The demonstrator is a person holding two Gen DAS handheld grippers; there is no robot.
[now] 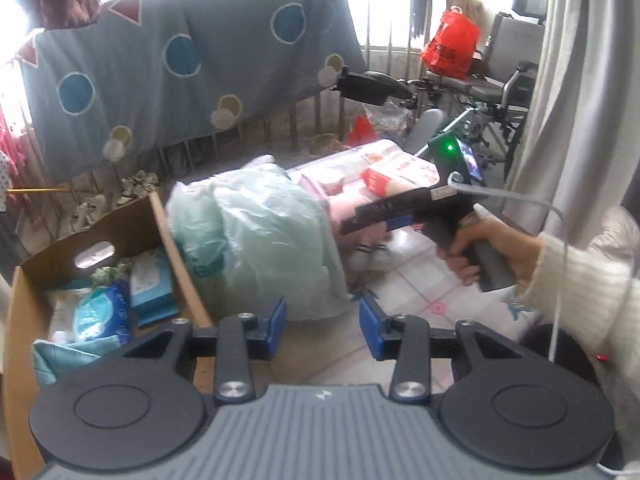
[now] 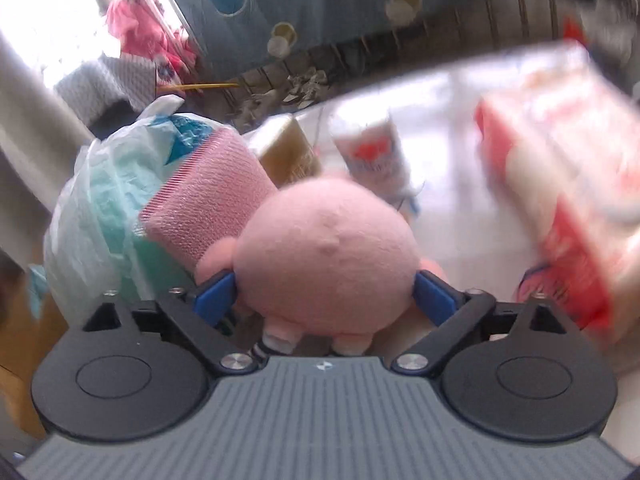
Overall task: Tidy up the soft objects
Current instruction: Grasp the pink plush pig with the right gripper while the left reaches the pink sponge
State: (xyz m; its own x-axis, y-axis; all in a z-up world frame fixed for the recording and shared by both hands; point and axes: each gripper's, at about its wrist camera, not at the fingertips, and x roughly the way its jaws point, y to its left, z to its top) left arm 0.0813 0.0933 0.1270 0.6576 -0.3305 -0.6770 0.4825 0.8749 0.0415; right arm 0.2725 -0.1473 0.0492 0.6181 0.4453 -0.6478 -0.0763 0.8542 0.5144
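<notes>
Right wrist view shows the pink plush toy (image 2: 326, 256) sitting between the blue fingers (image 2: 210, 296) of the right gripper (image 2: 324, 294), its rounded body swelling away from the camera and its small feet toward the gripper body (the long axis runs roughly along the fingers). Both pads lie against its flanks; whether they press in I cannot tell through the blur. Just beyond on the left leans a pink knitted roll (image 2: 208, 200) against a pale green plastic bag (image 2: 100, 204); a red-and-white tissue pack (image 2: 568, 184) is on the right. From the left wrist view, the left gripper (image 1: 323, 330) hangs with its jaws parted and nothing between them, above the gap between a cardboard box (image 1: 168, 236) holding wet-wipe packs (image 1: 106, 314) and the floor mat (image 1: 420, 280). A hand (image 1: 496, 246) in a white sleeve carries the right gripper there.
</notes>
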